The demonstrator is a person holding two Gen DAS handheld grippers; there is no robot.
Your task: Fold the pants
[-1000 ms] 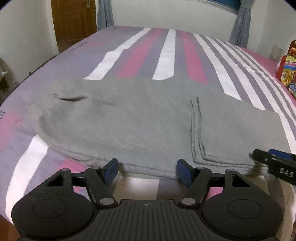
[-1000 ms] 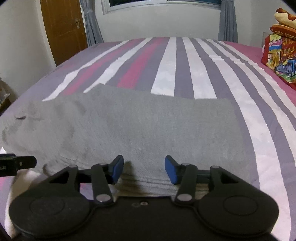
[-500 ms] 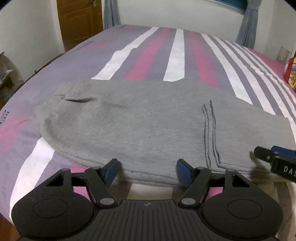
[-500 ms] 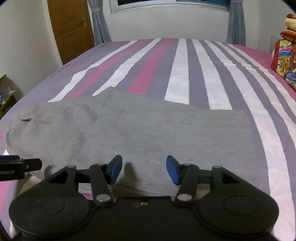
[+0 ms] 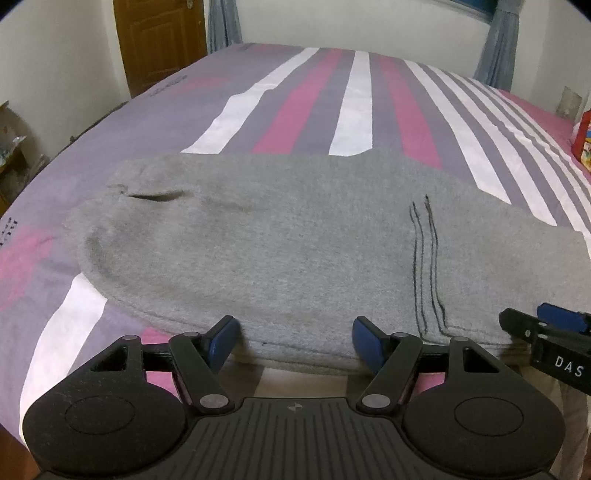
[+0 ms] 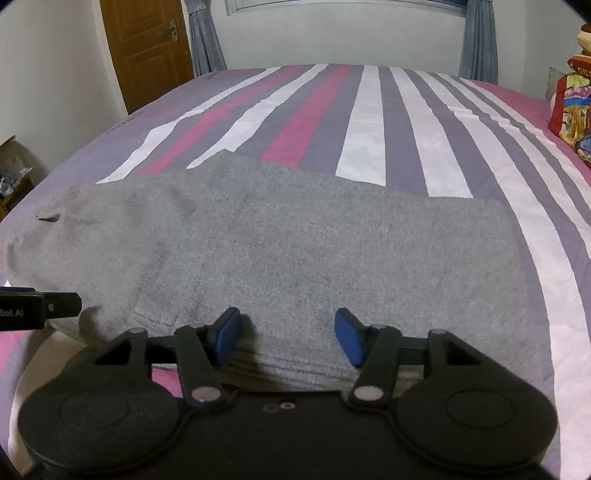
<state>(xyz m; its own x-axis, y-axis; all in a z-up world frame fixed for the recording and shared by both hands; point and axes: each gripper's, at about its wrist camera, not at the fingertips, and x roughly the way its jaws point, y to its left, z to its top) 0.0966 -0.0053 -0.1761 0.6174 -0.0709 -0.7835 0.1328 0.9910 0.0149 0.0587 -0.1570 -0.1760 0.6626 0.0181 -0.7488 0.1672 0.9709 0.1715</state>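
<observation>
Striped bed [image 5: 354, 110] carries the grey pants [image 5: 295, 251] flat along its near edge; I hold left claw [image 5: 291, 338] and right claw [image 6: 286, 334] wide, empty, at that hem, presumably ready to pinch and fold.

This is a bedroom in a home. A large bed [image 6: 369, 122] with a sheet in pink, purple and white stripes fills the space ahead of both grippers. Beyond it stand a brown wooden door [image 6: 147, 48] at the far left, grey curtains [image 6: 205, 37] and a white wall [image 5: 351, 22].
</observation>
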